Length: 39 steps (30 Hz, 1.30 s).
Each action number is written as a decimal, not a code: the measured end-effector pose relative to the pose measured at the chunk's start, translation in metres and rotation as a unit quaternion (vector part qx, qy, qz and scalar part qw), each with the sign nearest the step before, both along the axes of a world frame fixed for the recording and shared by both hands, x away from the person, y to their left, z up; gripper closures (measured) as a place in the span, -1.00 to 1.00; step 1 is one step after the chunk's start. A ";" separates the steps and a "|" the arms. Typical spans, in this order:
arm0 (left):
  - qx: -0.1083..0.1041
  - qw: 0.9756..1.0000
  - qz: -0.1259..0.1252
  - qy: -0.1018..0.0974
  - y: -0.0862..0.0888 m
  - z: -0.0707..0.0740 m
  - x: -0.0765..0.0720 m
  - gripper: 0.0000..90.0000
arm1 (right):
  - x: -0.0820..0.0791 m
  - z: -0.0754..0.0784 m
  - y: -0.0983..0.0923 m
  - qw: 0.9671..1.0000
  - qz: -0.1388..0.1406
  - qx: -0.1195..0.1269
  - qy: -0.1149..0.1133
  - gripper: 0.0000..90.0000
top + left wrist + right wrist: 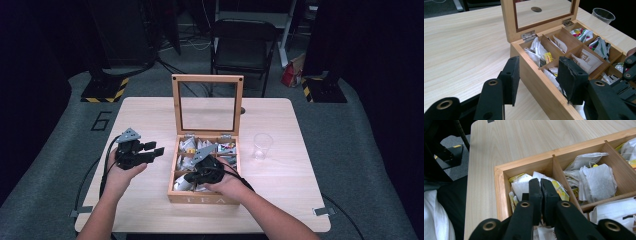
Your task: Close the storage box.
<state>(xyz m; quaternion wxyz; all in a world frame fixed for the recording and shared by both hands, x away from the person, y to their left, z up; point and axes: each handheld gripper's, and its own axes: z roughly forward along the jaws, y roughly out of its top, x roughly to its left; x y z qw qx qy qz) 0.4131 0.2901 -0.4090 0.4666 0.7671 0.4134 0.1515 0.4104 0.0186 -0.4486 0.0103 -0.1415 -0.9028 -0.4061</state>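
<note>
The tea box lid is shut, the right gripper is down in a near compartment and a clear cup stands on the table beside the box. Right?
Not quite: the lid stands open, upright on its hinges, as the high view shows. The rest holds: the right gripper is in a near compartment of the tea box, and the cup stands beside it.

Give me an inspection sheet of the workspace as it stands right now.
Surface: wooden table, bare around the box.
Job's things: wooden tea box, lid upright; tea bags in its compartments.
Clutter: clear plastic cup right of the box.
Grippers: left gripper open, beside the box; right gripper shut, inside a front compartment among packets; whether it holds one is unclear.
Cables: black cable trailing off the left gripper.
Surroundings: black chair behind the table, grey floor.
</note>
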 end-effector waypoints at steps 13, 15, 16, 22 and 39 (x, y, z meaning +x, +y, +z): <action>-0.003 1.000 0.004 0.000 0.001 0.000 -0.001 0.17 | -0.002 0.005 -0.001 1.000 0.010 0.014 0.001 1.00; -0.002 1.000 0.004 0.000 0.001 0.000 0.000 0.17 | -0.002 0.007 -0.002 1.000 0.008 0.016 0.001 1.00; -0.001 1.000 0.004 0.000 0.001 0.000 -0.001 0.17 | -0.002 0.008 -0.002 1.000 0.007 0.018 0.001 1.00; -0.003 1.000 0.006 -0.001 0.001 0.000 -0.001 0.17 | -0.001 0.020 -0.007 1.000 0.005 0.030 -0.001 1.00; 0.003 1.000 0.007 -0.002 0.003 0.000 -0.001 0.17 | 0.002 0.058 -0.024 0.998 -0.026 0.061 -0.018 1.00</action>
